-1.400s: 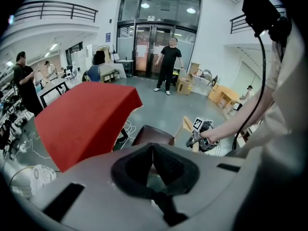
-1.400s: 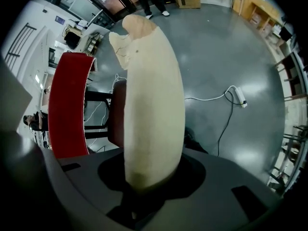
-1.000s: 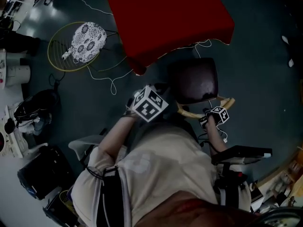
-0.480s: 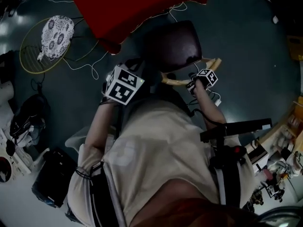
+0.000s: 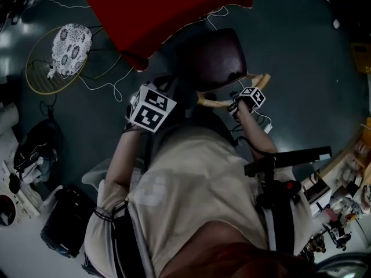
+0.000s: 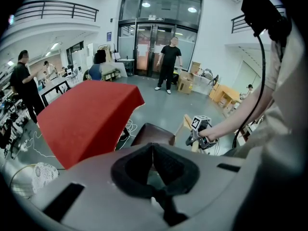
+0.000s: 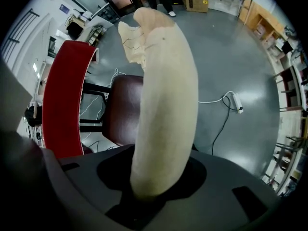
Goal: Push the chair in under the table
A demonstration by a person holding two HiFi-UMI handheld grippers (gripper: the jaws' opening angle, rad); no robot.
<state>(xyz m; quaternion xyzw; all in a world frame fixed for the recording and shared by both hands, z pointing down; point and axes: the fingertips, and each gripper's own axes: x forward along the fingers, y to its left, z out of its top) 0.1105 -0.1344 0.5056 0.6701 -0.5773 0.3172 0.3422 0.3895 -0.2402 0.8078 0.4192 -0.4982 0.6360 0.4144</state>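
Glossy grey floor [image 6: 178, 105], glass entrance doors [image 6: 154, 42], white walls [image 6: 211, 37]; balcony railing [image 6: 53, 6], ceiling lights [image 6: 146, 5], cardboard boxes [image 6: 185, 83]

The chair back [image 7: 163, 81] looks like pale smooth wood, the seat [image 5: 211, 59] is dark matt leather-ish, the red cloth [image 5: 156, 10] is matt too, floor's [image 5: 301, 57] kinda glossy.
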